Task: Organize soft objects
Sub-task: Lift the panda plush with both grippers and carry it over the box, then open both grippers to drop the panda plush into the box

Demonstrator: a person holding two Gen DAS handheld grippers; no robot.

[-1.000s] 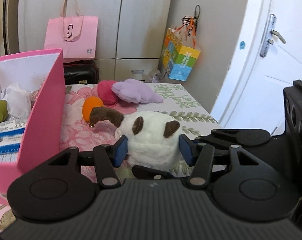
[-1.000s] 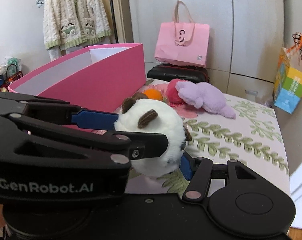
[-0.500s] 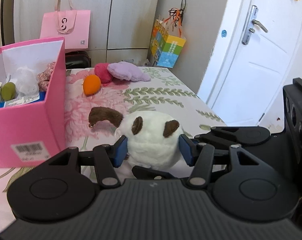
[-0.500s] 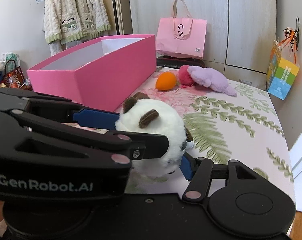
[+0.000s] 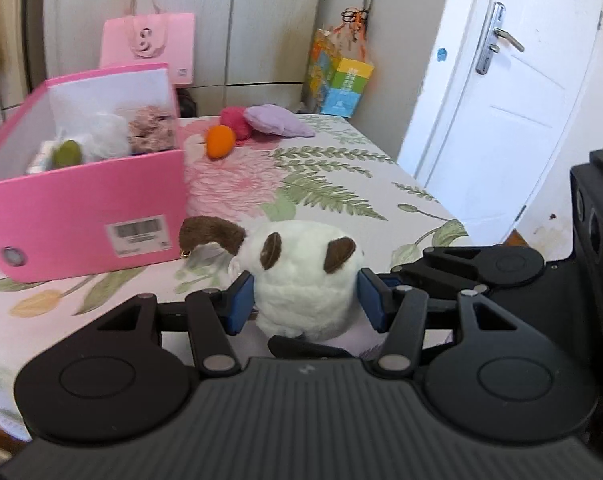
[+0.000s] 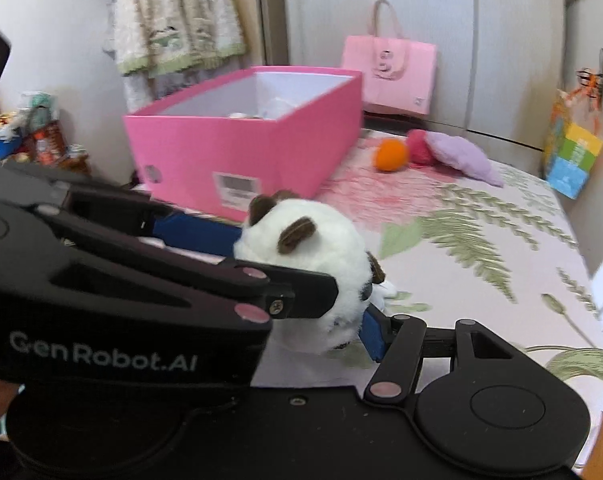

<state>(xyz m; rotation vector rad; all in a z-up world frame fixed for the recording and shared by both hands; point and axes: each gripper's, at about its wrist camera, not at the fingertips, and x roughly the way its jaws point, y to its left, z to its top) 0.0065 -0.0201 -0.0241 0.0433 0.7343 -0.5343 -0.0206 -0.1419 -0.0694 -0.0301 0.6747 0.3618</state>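
1. Right, both grippers are on one toy; the left gripper point(image 5: 306, 300) has its blue pads squeezed into the sides of the white plush point(image 5: 305, 280), and the right gripper point(image 6: 341, 312) pinches the same plush point(image 6: 313, 264) from the other flank; one of its fingers is hidden behind the left gripper's body, so the grip is read from the blue pad that shows against the fur.

2. Place: the plush hangs off the bedspread point(image 5: 341, 184), just in front of the near end wall of the pink box point(image 5: 81, 216), below that box's rim and not over its opening.

3. Risk one, I'd say: the toy is round and squashy; if the two hands drift apart or one lets go early, it could pop out sideways and roll along the bedspread or off its edge.

4. Risk two: the brown tail point(image 5: 213, 234) with its little bell sticks out toward the box wall; carried across too low, it could catch the rim and nudge the light box.

5. Risk three: the box already holds several things at its far end; dropped on top of them, the plush might sit proud or tumble back out.

6. The count: one white plush in hand; one pink box; beyond the box on the bedspread, three loose soft things, an orange ball point(image 5: 220, 141), a red plush point(image 5: 235, 121) and a lilac cushion point(image 5: 279, 120), the red touching both neighbours; two grippers.
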